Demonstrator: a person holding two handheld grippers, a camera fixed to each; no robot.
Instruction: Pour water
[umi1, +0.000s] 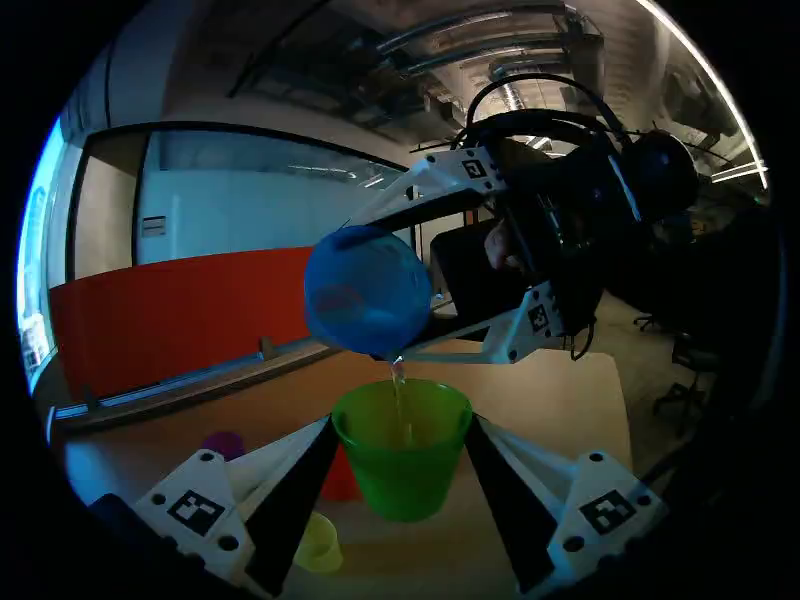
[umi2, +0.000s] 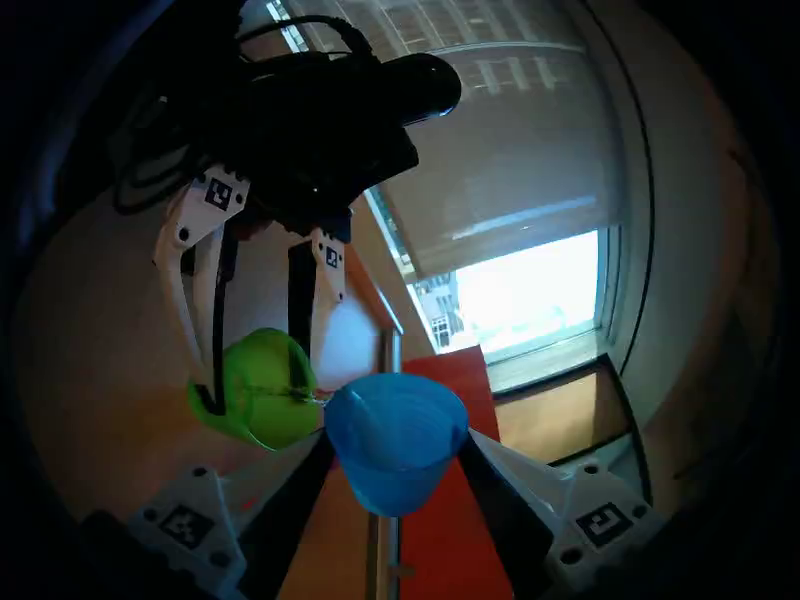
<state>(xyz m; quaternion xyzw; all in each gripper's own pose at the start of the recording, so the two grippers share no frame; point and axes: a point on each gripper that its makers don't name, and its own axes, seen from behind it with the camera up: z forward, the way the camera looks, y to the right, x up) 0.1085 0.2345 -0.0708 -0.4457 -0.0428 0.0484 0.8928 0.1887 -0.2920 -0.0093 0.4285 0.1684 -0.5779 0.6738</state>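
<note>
We found the left tongs (umi1: 400, 428) part-open, both fingers (umi1: 300, 478) pressed on the upright green cup (umi1: 402, 472). The right tongs (umi2: 396, 438) clamped the blue cup (umi2: 396, 465) likewise, tilted just above the green cup's rim; a thin stream of water (umi1: 398, 383) ran from its lip into the green cup. Square black-and-white markers (umi1: 195, 510) sat on the fingers. A purple cup (umi1: 224, 444), a red cup (umi1: 342, 482) and a yellow cup (umi1: 318, 545) stood close below; open tabletop (umi1: 540, 400) extended beyond to its far edge.
</note>
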